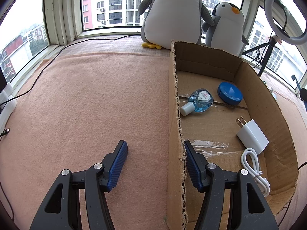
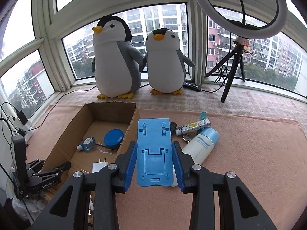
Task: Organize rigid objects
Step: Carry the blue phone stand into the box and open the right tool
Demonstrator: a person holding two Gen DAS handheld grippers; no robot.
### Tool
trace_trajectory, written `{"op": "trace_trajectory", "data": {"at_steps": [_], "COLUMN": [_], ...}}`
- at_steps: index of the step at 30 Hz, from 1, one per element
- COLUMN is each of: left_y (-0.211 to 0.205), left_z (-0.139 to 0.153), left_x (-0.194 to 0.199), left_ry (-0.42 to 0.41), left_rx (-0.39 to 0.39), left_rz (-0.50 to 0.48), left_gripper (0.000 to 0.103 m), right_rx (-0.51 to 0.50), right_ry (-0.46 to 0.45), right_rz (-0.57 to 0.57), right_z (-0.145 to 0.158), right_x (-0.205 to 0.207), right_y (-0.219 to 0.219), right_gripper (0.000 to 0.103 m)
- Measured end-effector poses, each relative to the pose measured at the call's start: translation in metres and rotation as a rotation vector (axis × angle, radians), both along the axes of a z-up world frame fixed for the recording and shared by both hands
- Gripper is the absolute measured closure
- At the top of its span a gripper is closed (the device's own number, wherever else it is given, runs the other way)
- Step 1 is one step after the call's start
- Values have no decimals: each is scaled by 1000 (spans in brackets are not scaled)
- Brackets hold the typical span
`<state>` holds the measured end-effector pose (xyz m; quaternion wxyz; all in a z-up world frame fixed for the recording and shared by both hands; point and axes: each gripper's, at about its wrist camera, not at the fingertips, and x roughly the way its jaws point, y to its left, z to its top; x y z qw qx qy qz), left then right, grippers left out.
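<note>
One readable mark, "GenRobot.AI", sat on the left gripper (image 2: 55,167), spread wide astride the cardboard box (image 1: 174,95) wall; the right gripper (image 2: 154,165) clasped the blue phone stand (image 2: 153,149).

The work surface is a bay-window ledge covered by a pink felt blanket (image 1: 92,99). White-framed windows (image 2: 167,36) enclose it on three sides and admit flat, overcast daylight; apartment blocks (image 2: 268,55) stand outside. Two plush penguins, a large one (image 2: 113,57) and a small one (image 2: 165,61), stand side by side against the glass. To the right, a ring light (image 2: 239,7) is mounted on a black tripod (image 2: 233,71). A black cable (image 1: 49,61) runs along the left sill.
</note>
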<state>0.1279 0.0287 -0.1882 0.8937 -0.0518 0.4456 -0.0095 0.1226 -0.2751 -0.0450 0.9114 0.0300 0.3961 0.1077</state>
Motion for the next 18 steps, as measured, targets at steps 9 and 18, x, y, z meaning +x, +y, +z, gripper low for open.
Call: {"op": "trace_trajectory", "data": {"at_steps": [9, 18], "left_y": [0, 0], "left_z": [0, 0], "left_x": [0, 0], "left_ry": [0, 0], "left_rx": [0, 0], "left_rz": [0, 0], "left_gripper": [39, 39], "right_rx": [4, 2], "right_ry": [13, 64], "right_rz": [108, 200], "right_z": [-2, -17], "right_x": [5, 16], "right_y": [51, 101], "right_gripper": [70, 70]}}
